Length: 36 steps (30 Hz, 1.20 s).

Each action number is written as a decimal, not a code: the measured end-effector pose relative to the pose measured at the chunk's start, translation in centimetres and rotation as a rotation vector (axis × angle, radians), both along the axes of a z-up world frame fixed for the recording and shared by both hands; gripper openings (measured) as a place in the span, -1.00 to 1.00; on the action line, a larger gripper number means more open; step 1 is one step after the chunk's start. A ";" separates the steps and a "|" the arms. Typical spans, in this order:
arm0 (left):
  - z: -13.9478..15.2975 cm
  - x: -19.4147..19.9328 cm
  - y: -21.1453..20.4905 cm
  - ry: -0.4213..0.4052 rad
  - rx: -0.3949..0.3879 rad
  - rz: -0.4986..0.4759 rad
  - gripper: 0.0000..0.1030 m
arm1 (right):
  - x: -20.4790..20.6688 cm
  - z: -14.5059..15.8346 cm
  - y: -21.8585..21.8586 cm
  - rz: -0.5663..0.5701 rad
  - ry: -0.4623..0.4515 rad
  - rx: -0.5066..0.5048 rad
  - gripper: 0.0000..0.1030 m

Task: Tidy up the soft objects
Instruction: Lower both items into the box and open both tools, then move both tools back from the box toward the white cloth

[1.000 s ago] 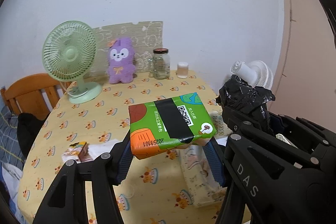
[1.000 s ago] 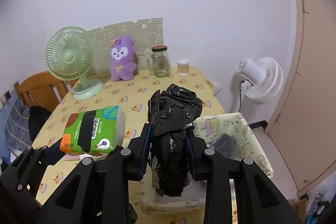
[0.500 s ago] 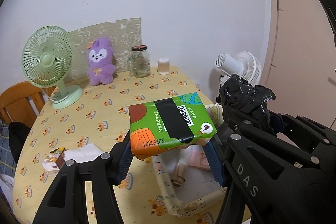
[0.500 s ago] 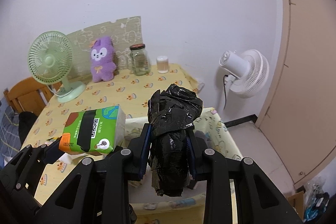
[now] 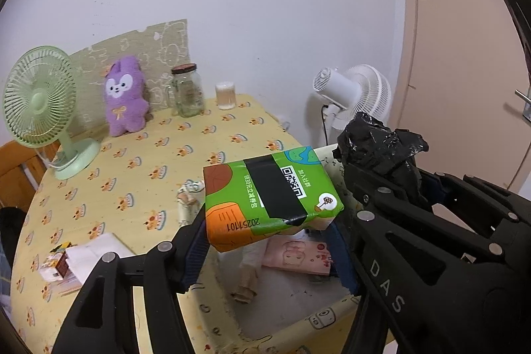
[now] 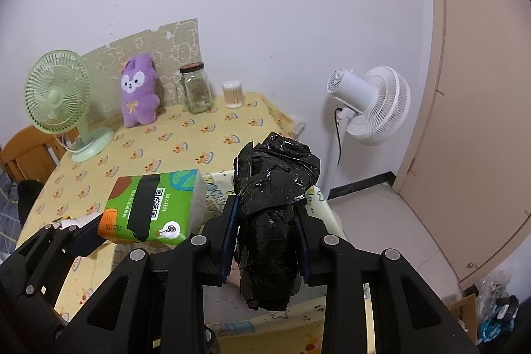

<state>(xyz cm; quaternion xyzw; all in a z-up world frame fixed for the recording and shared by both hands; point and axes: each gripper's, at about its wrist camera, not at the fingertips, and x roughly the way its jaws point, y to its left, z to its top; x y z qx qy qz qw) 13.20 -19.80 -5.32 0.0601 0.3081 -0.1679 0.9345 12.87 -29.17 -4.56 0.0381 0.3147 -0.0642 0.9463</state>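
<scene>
My left gripper [image 5: 268, 241] has the green tissue pack [image 5: 270, 196] between its opening jaws, above the fabric bin [image 5: 232, 314] beside the counter [image 5: 166, 161]. My right gripper [image 6: 267, 241] clamps the black bag bundle [image 6: 272, 204] over that bin.

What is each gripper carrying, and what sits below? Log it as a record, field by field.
left gripper: green tissue pack between its jaws, which are opening
right gripper: jaws shut on black bag bundle
below both: fabric bin, open top, beside the table
in bin: pink pack, lying flat
back of table: green fan, purple plush, glass jar
</scene>
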 end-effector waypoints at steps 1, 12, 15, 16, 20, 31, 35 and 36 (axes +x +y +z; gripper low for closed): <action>-0.1 0.0 -0.2 0.003 0.001 -0.004 0.38 | 0.1 -0.1 -0.2 -0.002 0.002 0.001 -0.35; -1.6 0.6 -0.2 0.039 0.025 0.002 0.64 | 1.2 -1.8 -0.2 0.036 0.031 0.034 -0.31; -1.7 0.5 0.2 0.037 0.022 0.010 0.65 | 1.4 -2.0 0.2 0.062 0.026 0.036 -0.11; -1.7 0.5 0.3 0.037 0.023 0.010 0.66 | 1.4 -2.0 0.3 0.069 0.023 0.034 0.03; -1.7 0.5 0.5 0.039 0.018 0.010 0.69 | 1.1 -1.9 0.5 0.057 0.023 0.036 0.42; -1.4 0.1 1.5 0.036 0.000 0.017 0.73 | 0.4 -1.6 1.3 0.024 0.037 0.036 0.59; -1.1 -0.2 1.8 0.030 -0.006 0.018 0.73 | 0.0 -1.2 1.7 0.022 0.035 0.030 0.59; -0.9 -0.3 2.0 0.026 -0.009 0.019 0.73 | 0.0 -1.1 1.7 0.023 0.033 0.029 0.59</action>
